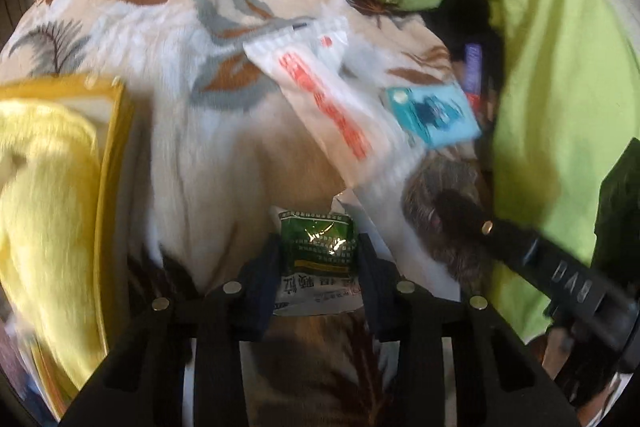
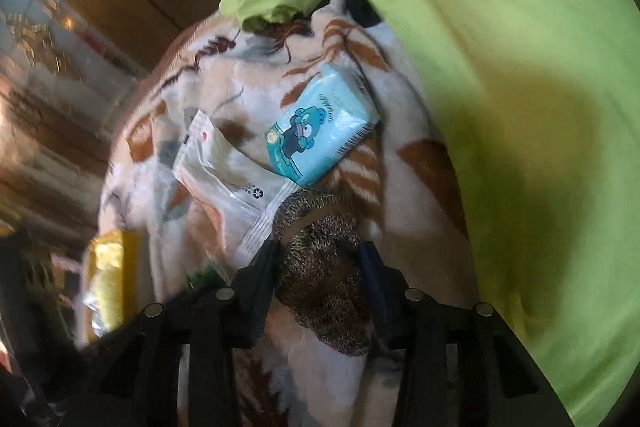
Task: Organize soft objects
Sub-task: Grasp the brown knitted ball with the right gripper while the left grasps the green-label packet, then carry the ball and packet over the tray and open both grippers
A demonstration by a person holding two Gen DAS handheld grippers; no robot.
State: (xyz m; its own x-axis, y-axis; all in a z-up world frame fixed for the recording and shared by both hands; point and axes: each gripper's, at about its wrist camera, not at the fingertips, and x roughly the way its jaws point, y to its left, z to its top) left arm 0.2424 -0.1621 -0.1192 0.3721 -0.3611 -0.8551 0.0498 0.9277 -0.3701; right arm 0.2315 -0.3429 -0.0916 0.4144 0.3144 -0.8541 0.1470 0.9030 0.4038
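My left gripper [image 1: 318, 247] is shut on a green and white sachet [image 1: 318, 243], just above a leaf-patterned blanket [image 1: 180, 131]. My right gripper [image 2: 320, 255] is shut on a brown speckled knitted bundle [image 2: 320, 251]; it also shows in the left wrist view [image 1: 440, 203], with the right gripper [image 1: 486, 227] entering from the right. A white packet with red print [image 1: 320, 99] and a blue tissue pack [image 1: 434, 115] lie on the blanket ahead. They also show in the right wrist view: white packet [image 2: 224, 167], tissue pack [image 2: 320, 131].
A bright green cloth [image 1: 560, 87] is heaped along the right and far side, also filling the right of the right wrist view [image 2: 520, 107]. A yellow towel [image 1: 48, 207] in packaging lies at the left. A purple item [image 1: 474, 65] sits by the green cloth.
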